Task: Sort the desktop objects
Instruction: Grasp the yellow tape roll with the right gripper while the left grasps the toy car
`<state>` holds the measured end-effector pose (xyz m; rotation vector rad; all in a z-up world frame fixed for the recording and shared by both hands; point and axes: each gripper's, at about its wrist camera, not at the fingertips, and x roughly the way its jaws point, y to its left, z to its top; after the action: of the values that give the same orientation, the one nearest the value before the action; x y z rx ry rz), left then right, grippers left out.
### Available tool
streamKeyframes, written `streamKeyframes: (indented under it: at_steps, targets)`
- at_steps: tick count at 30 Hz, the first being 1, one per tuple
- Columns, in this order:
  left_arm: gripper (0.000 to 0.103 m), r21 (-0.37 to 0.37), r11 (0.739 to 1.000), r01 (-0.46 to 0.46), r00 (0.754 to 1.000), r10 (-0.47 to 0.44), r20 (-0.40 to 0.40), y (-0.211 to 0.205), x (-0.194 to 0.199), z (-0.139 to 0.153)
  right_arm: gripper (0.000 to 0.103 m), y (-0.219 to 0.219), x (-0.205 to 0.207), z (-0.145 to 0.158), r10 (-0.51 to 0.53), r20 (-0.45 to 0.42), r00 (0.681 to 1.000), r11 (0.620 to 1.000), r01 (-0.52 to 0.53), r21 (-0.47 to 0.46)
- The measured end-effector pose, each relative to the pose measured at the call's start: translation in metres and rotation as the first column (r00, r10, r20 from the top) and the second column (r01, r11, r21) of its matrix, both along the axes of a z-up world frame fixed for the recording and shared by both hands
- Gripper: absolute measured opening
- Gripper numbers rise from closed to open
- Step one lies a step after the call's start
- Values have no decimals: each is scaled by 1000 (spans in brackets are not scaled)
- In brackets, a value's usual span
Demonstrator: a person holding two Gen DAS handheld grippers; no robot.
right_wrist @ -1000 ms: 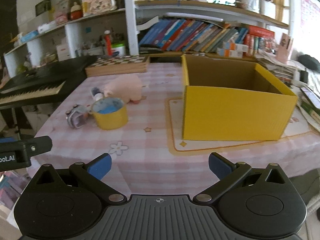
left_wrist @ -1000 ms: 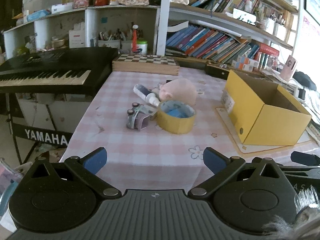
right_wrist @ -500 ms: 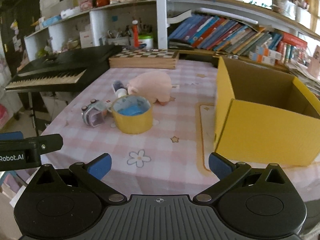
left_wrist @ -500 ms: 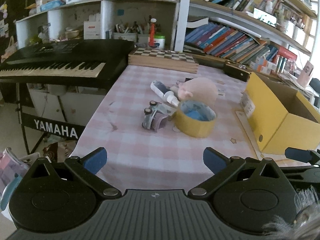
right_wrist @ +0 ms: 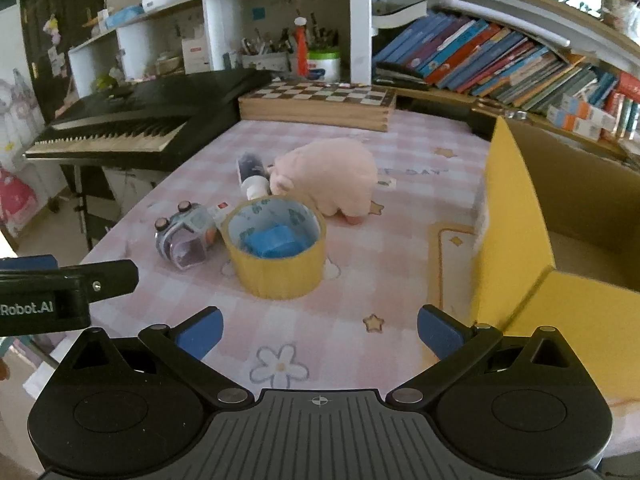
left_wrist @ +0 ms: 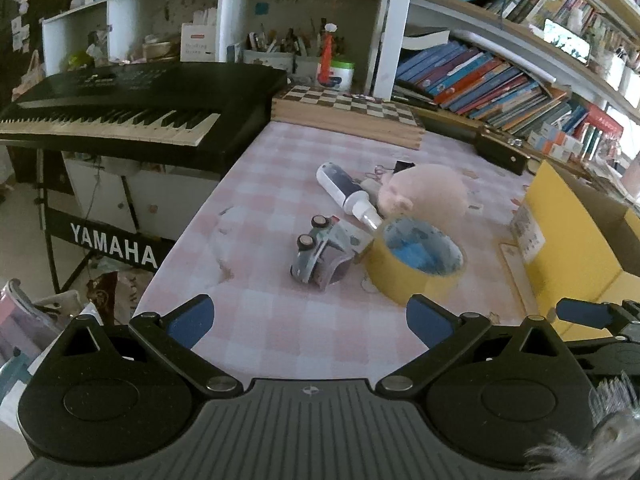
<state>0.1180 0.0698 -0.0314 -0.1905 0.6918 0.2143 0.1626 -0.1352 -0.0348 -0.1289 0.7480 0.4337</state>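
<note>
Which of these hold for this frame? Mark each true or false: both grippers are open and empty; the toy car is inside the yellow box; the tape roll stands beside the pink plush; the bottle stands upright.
1. The left gripper and right gripper are open and empty: true.
2. The toy car is inside the yellow box: false, it lies on the table.
3. The tape roll stands beside the pink plush: true.
4. The bottle stands upright: false, it lies flat.

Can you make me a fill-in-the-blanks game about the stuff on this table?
1. The toy car lies on its ____.
2. The tape roll is coloured ____.
3. The pink plush is a ____.
4. The box is open at the ____.

Missing words: side; yellow; pig; top
</note>
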Motion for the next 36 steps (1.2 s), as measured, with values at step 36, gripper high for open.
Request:
streamKeyframes:
  at_steps: [36]
  targets:
    - [100,19,998,-52,985,54,-162,21,96,-15,84,63,96,-38,275,-78,958,954,-282,-102]
